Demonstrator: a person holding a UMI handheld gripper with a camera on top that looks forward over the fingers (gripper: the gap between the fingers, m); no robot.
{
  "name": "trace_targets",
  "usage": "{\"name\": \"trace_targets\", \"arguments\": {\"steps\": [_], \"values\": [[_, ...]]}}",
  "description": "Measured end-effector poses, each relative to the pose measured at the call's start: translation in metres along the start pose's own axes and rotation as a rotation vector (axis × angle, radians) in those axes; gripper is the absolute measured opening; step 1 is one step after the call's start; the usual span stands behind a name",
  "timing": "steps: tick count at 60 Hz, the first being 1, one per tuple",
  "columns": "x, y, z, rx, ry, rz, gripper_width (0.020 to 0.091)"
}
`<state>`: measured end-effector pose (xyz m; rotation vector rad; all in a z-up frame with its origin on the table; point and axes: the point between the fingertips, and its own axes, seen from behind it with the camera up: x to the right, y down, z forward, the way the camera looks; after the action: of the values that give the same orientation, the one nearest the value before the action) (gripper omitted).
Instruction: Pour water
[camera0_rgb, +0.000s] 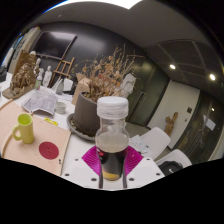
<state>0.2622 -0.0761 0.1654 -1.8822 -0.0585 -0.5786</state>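
**Bottle held between the pads, tilted scene**

Hand-held gripper (111, 163): fingers closed in on a clear bottle (112, 138), magenta pads (95, 160) pressing its lower body from both sides. The bottle stands upright between the fingers, white cap (112, 105) on top, dark liquid in its lower part.

Taking the bottle as landmark:
- Under and behind it, a white surface (60, 125), seen at a slant.
- Well to its left, a yellow-green mug (24, 127) standing on a pale wooden board (35, 150); a red round spot (49, 150) lies on the same board, nearer the bottle than the mug.
- Just behind it to the left, a dark pot (86, 117) full of dry branches.
- Farther behind to the left, papers (41, 101) on the surface.
- To its right, a white chair-like form (157, 142), hard to make out.
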Motion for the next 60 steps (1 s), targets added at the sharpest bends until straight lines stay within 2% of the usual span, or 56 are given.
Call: {"name": "trace_targets", "arguments": {"steps": [13, 21, 43, 60], "values": [[-0.027, -0.099, 0.013, 0.132, 0.158, -0.496, 0.0259], [-0.079, -0.13, 0.024, 0.214, 0.188, -0.814, 0.026], [-0.199, -0.132, 0.044, 0.339, 0.194, -1.43, 0.0258], [-0.211, -0.116, 0.053, 0.272, 0.149, -1.392, 0.0258]]}}
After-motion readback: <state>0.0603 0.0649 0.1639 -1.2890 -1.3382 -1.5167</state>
